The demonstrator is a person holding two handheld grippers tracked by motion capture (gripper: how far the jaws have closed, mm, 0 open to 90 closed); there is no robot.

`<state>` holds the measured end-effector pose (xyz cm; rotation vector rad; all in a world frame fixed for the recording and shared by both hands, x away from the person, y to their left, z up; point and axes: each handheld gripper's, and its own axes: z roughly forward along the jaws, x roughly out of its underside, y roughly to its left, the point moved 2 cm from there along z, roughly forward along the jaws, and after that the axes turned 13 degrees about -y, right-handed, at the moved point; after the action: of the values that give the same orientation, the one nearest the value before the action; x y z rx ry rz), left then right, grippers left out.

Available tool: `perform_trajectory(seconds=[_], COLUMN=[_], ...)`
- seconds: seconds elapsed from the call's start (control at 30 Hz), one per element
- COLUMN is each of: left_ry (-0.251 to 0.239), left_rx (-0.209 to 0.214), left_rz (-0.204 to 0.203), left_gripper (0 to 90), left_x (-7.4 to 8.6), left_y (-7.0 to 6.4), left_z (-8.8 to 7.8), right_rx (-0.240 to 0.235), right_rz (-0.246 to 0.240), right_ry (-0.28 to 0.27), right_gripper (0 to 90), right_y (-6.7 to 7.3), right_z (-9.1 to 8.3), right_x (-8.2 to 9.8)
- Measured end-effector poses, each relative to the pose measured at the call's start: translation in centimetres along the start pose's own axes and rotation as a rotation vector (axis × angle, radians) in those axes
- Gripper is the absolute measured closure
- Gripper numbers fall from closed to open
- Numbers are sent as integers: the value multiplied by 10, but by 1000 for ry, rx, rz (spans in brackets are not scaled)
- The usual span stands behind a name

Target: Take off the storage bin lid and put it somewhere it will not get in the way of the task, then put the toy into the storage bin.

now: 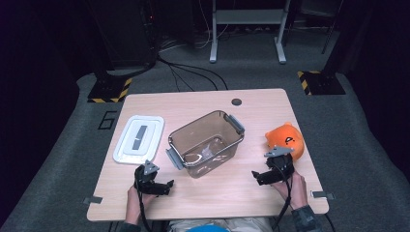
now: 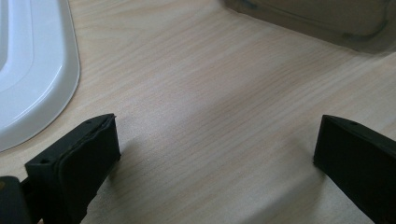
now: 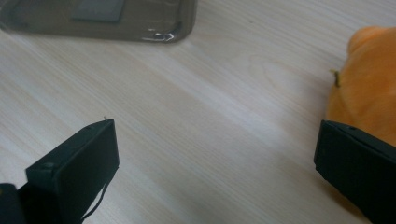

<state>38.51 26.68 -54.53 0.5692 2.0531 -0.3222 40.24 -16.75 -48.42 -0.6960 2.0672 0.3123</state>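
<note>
A clear brownish plastic container with grey handles stands in the middle of the wooden table. Its white lid lies flat to the left. An orange plush toy sits at the right. My left gripper is open just above the bare wood, below the lid. In the left gripper view the gripper has the lid at left and the container ahead. My right gripper is open and empty, with the plush beside its right jaw and the container ahead.
A dark cable hole sits near the table's far edge. On the carpet behind stand a metal frame, loose cables and two yellow-and-black striped bases. Bare wood lies along the front edge between my hands.
</note>
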Motion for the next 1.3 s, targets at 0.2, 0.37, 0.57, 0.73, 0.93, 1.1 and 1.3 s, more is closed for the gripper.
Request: perform_trajectory(seconds=[0.2,0.37,0.57,0.73,0.93,1.1,1.3], left_ry=[-2,-2,-2,1,8,8,8], left_rx=[-1,-1,-1,-1,2,2,2], left_rz=[-1,0,0,-1,8,7,8], left_gripper=[0,1,1,1,1,1,2], left_x=[0,0,0,0,0,0,0], left_y=[0,0,0,0,0,0,0], left_z=[0,0,0,0,0,0,0], right_rx=[27,58,102,133,155,162,175], right_rz=[3,7,4,20,39,36,49], right_ry=[21,18,19,22,38,54,93], right_gripper=[0,1,9,12,10,10,9], right_y=[-15,-25,-39,-53,-68,-80,-91], right_z=[-8,-17,-25,-29,-31,-27,-21], right_x=[-20,-34,-48,-58,-68,-75,-83])
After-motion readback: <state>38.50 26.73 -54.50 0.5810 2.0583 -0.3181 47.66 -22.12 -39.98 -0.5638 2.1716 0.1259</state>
